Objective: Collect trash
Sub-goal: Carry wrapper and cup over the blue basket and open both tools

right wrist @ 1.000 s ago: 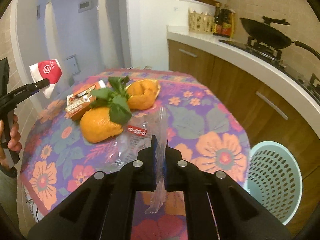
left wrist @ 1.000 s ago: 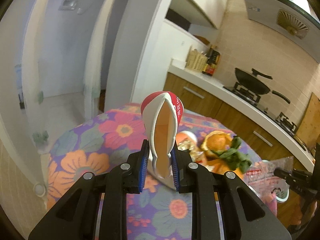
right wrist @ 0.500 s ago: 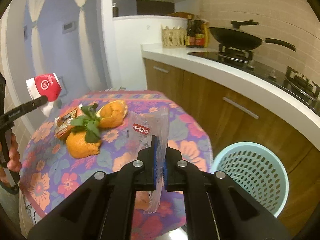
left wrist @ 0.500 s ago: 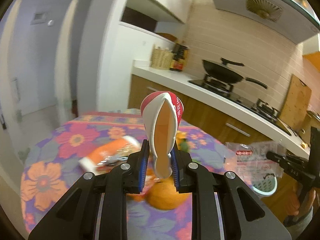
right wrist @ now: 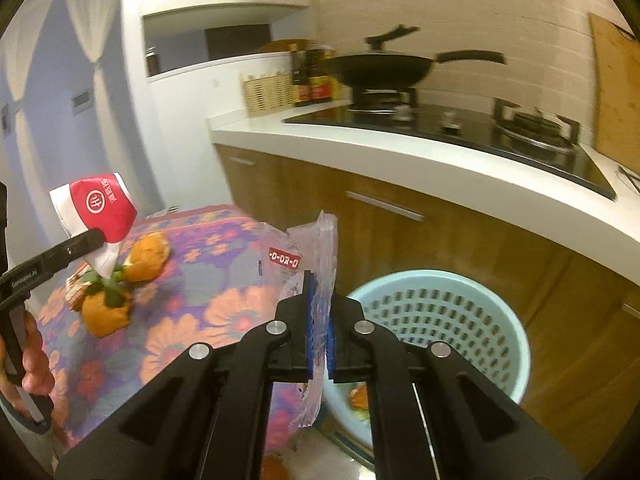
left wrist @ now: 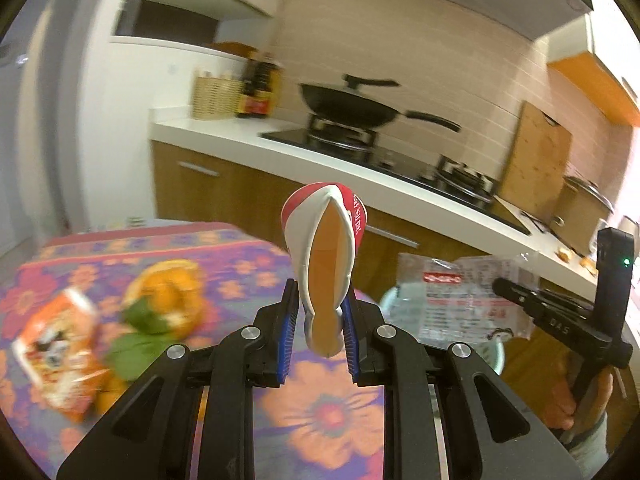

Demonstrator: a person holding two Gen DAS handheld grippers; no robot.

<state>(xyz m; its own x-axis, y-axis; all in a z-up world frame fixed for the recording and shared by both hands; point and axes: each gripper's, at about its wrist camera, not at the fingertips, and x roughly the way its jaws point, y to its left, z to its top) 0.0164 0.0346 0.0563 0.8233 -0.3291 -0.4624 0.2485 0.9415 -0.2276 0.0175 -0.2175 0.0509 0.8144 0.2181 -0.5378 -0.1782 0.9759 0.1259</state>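
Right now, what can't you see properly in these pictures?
- Blue bin: its bottom is mostly hidden behind the right claw in the right wrist view.
- Orange snack packet: blurred in the left wrist view; print unreadable.
- Clear plastic bag: small print too tiny to read, left wrist view.

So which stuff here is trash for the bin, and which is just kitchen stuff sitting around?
For the job:
left gripper squeezing the red and white paper cup
right gripper pinching the clear plastic bag
orange peels
orange snack wrapper
blue bin

Just sitting there:
wok
sauce bottles
wicker basket
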